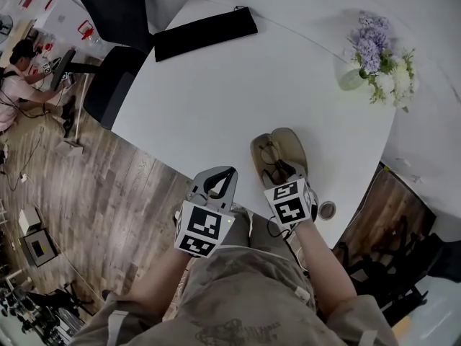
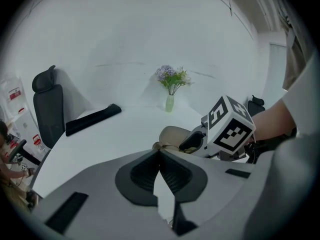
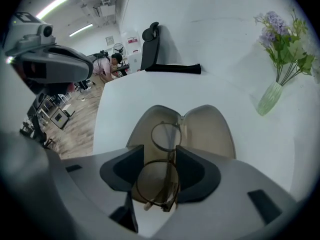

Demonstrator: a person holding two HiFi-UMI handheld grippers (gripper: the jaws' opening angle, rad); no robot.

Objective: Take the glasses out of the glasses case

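An open tan glasses case (image 1: 287, 144) lies near the front edge of the white table (image 1: 216, 99). Round wire-rimmed glasses (image 1: 271, 158) rest in it lengthwise. My right gripper (image 1: 279, 173) reaches over the case, and its pads close against both sides of the near lens rim. The right gripper view shows the glasses (image 3: 168, 155) between that gripper's (image 3: 160, 149) pads, with the far lens over the case (image 3: 212, 129). My left gripper (image 1: 228, 171) hangs at the table's edge left of the case, shut and empty. In its own view, the left gripper (image 2: 160, 151) points toward the case (image 2: 172, 133).
A vase of purple and white flowers (image 1: 374, 56) stands at the table's far right. A long black pouch (image 1: 205, 33) lies at the far edge beside a black office chair (image 1: 115, 42). A small round disc (image 1: 327, 210) sits near the front edge. A person (image 1: 18, 78) is far left.
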